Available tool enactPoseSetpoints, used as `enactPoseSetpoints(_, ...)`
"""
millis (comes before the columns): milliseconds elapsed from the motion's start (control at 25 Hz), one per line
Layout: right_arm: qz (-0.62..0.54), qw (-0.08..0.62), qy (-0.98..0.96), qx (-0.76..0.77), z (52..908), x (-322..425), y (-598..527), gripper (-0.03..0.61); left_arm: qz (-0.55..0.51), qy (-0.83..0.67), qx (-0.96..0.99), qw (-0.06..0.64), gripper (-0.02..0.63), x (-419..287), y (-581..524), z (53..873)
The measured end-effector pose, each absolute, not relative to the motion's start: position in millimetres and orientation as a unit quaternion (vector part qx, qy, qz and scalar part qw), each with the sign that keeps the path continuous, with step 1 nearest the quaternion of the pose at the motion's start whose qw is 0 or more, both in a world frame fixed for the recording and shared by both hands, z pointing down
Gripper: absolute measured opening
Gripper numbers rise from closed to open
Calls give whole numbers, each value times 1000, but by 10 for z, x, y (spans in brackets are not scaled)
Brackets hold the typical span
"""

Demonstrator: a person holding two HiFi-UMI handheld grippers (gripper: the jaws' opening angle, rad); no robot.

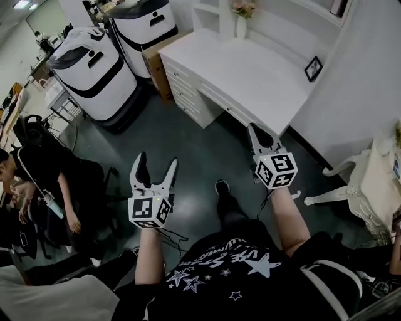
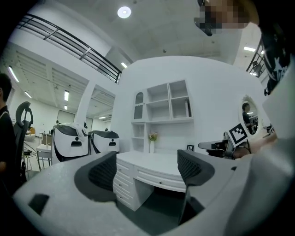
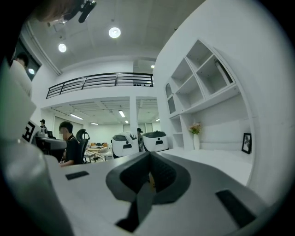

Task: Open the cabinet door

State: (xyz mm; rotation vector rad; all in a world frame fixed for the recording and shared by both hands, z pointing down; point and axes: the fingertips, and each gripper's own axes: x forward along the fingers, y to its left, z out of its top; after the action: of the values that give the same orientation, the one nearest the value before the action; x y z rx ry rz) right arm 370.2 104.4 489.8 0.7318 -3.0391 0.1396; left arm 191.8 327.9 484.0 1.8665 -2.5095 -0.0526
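Left gripper [image 1: 157, 160]: jaws are standing wide apart with nothing between them. Its own view is showing both dark pads clear of any object, with the white counter [image 2: 152, 159] visible through the gap.

Right gripper [image 1: 257, 131]: jaws are sitting pressed together on nothing. Its own view [image 3: 150, 173] is showing the two pads meeting along one seam.

Both grippers are pointing level, towards the upper part of the head view. The right gripper's tips are lying just short of the counter's [image 1: 250, 69] near edge; the left gripper is hanging over the dark floor, lower left of the counter and well apart from it.

Task item: the only door-like panel that can be made out is an arched panel [image 2: 139, 105] in the upper left compartment of the shelf unit [image 2: 161, 108], which is standing at the back of the counter. It is lying above and well beyond both pairs of jaws, with neither touching it. Whether it is shut cannot be told.

Containers:
- A stack of drawers [image 1: 182, 84] is sitting closed at the counter's left end.
- A white vase [image 1: 242, 26] is holding pink flowers [image 1: 243, 7] at the back of the counter.
- A slim flat item [image 3: 223, 71] is leaning in an upper compartment of the shelf unit.
- A picture frame [image 1: 313, 68] is standing against the wall, at the right of the counter.
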Motion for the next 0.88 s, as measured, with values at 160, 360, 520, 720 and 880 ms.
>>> enactPoseSetpoints(160, 50, -2, -970, 237, 4845, 3320, 428, 6, -13, -803, 596, 4, 446, 1552, 2749, 4777)
enactPoseSetpoints(360, 58, -2, -967, 247, 4811, 2981, -334, 6, -9, -797, 604, 17, 459, 1159, 1982, 4769)
enactPoseSetpoints(520, 63, 5, -965, 253, 4836, 2779, -911, 6, -6, -789, 614, 14, 460, 901, 1332, 4682)
enactPoseSetpoints(720, 63, 1, -963, 261, 4772, 2450, -1681, 6, -8, -784, 621, 5, 460, 550, 582, 4585)
enactPoseSetpoints(880, 57, -10, -963, 263, 4646, 2196, -2118, 6, -11, -783, 622, 2, 460, 298, 161, 4538)
